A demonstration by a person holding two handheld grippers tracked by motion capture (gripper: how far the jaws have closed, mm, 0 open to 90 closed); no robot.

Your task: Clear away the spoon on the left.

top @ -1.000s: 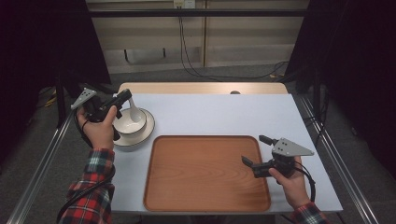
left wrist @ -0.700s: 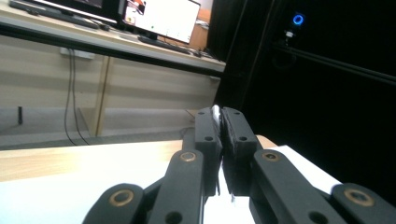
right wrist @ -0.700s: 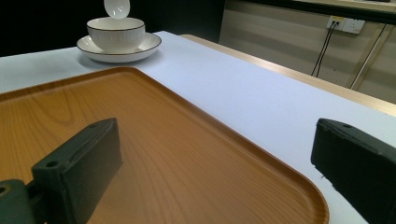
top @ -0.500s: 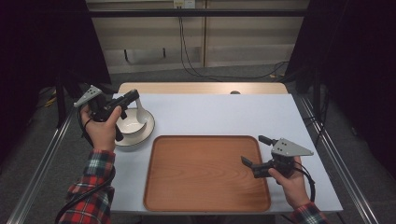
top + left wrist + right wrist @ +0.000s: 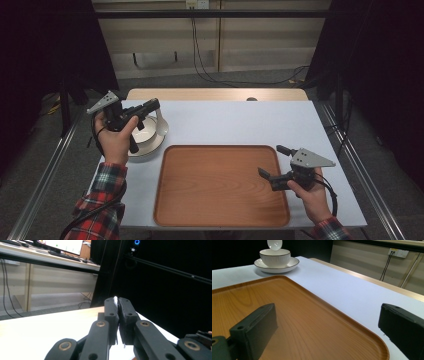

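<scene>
A white spoon (image 5: 161, 123) is hanging over a white bowl (image 5: 150, 134), its handle pinched at the top between the closed jaws of the left gripper (image 5: 150, 105) and its rounded end dipping toward the bowl's opening; in the right gripper view the spoon's bowl end (image 5: 274, 244) is showing just above the bowl's rim (image 5: 275, 257), apart from it. In the left gripper view a thin white edge of the spoon (image 5: 115, 301) is sitting clamped between the two black pads, which are pressing nearly together. The bowl is standing on a white saucer (image 5: 145, 148) at the left side of the white table (image 5: 240, 122), just beside the far left corner of a wooden tray (image 5: 220, 185). The left hand (image 5: 116, 142) is gripping its tool above the saucer. At the tray's right edge the right gripper (image 5: 264, 175) is resting low in the right hand (image 5: 310, 192), pointing across the tray, with its jaws standing wide apart and nothing between them.
</scene>
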